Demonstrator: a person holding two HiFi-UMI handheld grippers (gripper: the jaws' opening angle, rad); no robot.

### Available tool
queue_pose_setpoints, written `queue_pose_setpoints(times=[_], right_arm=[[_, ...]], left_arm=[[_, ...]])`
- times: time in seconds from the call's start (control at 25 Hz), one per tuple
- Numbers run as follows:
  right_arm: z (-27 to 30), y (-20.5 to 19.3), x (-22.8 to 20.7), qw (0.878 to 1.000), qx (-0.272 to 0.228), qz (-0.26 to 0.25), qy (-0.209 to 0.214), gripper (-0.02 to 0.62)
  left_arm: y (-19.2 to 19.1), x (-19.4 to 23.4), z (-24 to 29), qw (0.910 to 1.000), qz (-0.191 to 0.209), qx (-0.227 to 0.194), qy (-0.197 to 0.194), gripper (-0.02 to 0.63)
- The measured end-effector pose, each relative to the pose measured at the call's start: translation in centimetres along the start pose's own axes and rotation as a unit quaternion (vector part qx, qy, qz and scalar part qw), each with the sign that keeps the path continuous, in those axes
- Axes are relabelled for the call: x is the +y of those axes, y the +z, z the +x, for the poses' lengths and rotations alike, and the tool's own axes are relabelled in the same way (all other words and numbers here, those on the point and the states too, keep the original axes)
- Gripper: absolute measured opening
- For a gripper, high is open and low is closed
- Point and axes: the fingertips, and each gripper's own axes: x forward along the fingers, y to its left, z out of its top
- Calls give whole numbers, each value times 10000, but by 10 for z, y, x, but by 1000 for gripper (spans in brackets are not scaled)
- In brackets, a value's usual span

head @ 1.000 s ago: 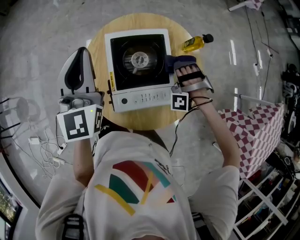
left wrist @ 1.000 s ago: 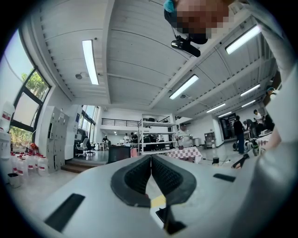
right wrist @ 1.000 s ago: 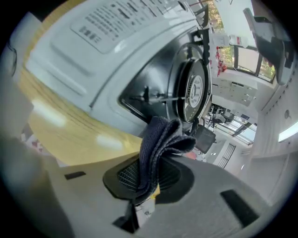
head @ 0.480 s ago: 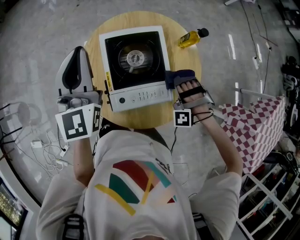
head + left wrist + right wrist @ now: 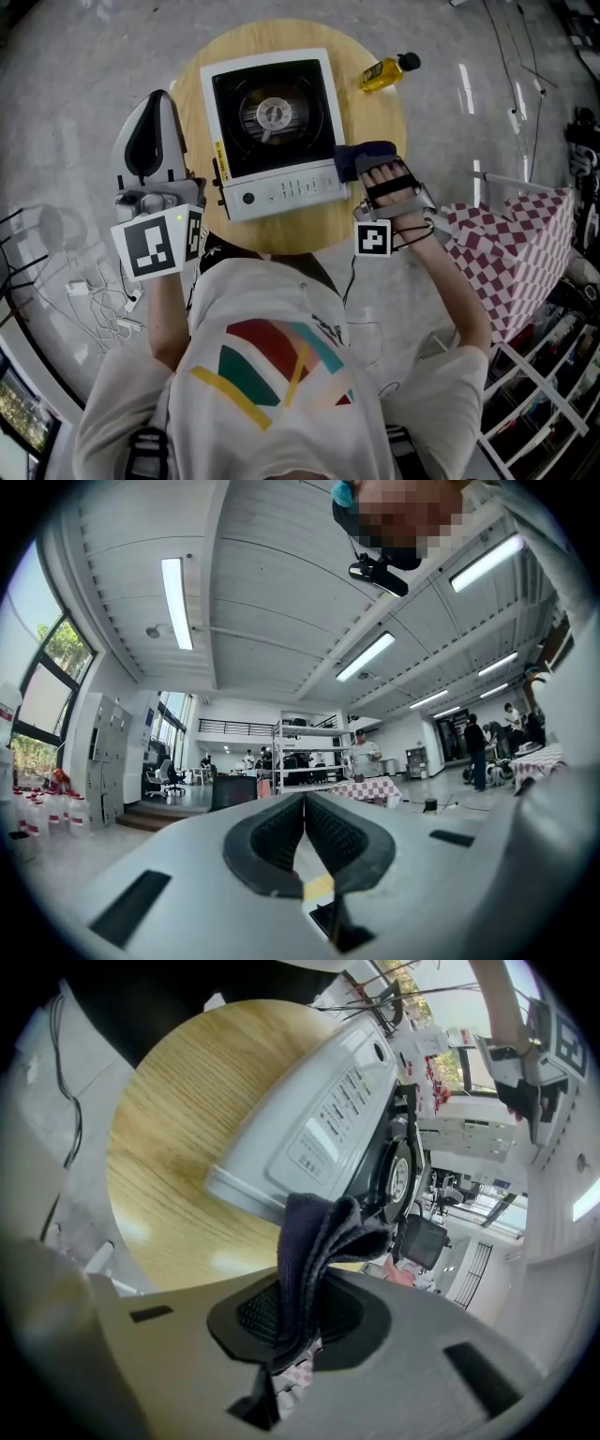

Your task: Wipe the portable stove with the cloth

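The wiping step is under way on the stove's side. The right tool (image 5: 354,161) is clamped on a folded dark blue cloth (image 5: 364,153), which stands up between its jaws in the right gripper view (image 5: 317,1241). The cloth sits at the right flank of the white square portable stove with a black cooktop and round burner (image 5: 272,122), near its front corner. It is touching the casing or just beside it; I cannot tell which. The stove stands in the middle of the round light wooden bench (image 5: 380,117). Most of the task appears to remain: the black top and the control panel are still to be covered. The next move likely calls for pressing the cloth flat to the casing and drawing it along the side, or lifting it onto the top. The left tool (image 5: 161,103) hangs off the bench's left edge, its jaws closed together on nothing, pointing away into the room. It could steady the light stove if it slides. A yellow plastic bottle (image 5: 387,71) lies at the bench's far right edge, well apart from the cloth, in the way only of a wide sweep.
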Motion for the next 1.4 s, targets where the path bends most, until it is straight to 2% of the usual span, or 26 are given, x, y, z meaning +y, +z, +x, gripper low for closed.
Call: queue_pose_setpoints(times=[0.12, 0.36, 0.56, 0.72, 0.92, 1.04, 1.16, 1.24, 1.4], right_arm=[[-3, -11, -21, 9993, 166, 310, -130, 32], [-7, -16, -111, 9907, 235, 975, -920, 34], [2, 22, -190, 9755, -30, 1666, -1440, 34], [12, 66, -259, 9613, -344, 2130, -1712, 34], [39, 128, -323, 9558, -531, 2287, -1772, 32], [61, 152, -347, 9556, -436, 2328, -1751, 32], [88, 163, -354, 9560, -92, 2395, -1693, 32], [105, 168, -350, 9535, 86, 2621, -1484, 34], [119, 180, -335, 9477, 30, 3026, -1018, 32]], left_arm=[[3, 4, 0, 10000, 18, -29, -18, 6], [14, 25, 1, 9999, 81, -128, -8, 6], [19, 60, -6, 9996, 144, -201, 148, 6], [25, 99, -13, 9987, 354, -165, 331, 6], [8, 158, -24, 9976, 446, 63, 521, 6], [2, 191, -28, 9967, 424, 120, 676, 6], [-4, 223, -32, 9960, 456, 145, 755, 6], [-8, 245, -35, 9956, 461, 178, 796, 6], [-21, 277, -34, 9954, 413, 314, 803, 6]])
